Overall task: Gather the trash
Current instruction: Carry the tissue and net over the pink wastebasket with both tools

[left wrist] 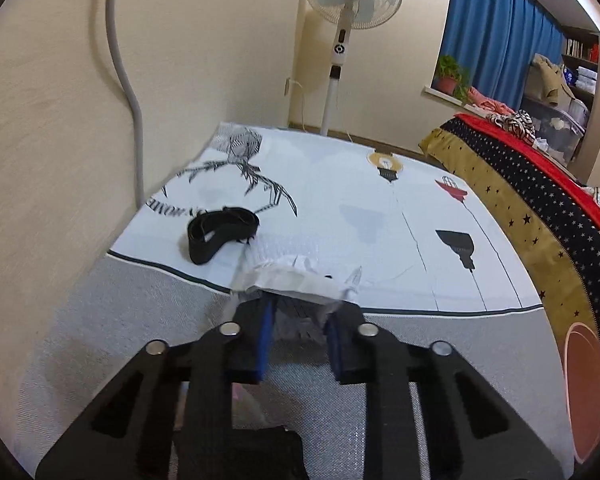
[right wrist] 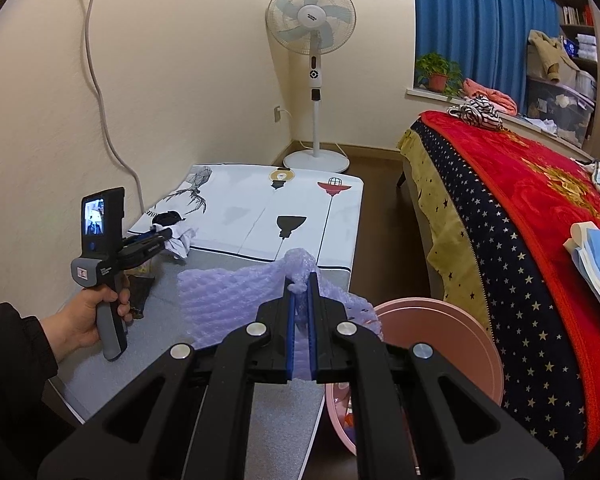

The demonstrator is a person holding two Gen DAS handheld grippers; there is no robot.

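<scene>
A crumpled white paper (left wrist: 296,278) lies at the near edge of the white printed cloth (left wrist: 340,200), and my left gripper (left wrist: 302,312) is shut on it, its blue pads at either side. The right wrist view shows the same paper wad (right wrist: 182,240) at the tip of the left gripper (right wrist: 162,240), which a hand (right wrist: 88,316) holds. My right gripper (right wrist: 300,292) is shut on a pale purple bubble-wrap sheet (right wrist: 228,296), lifted over the grey tabletop (right wrist: 152,344). A pink bin (right wrist: 440,344) stands just right of it, with bits of trash inside.
A black strap (left wrist: 220,236) lies on the cloth beside the paper. Dark wrappers (right wrist: 144,280) sit on the grey tabletop under the left gripper. A bed with a red blanket (right wrist: 520,200) runs along the right. A standing fan (right wrist: 314,40) is in the far corner.
</scene>
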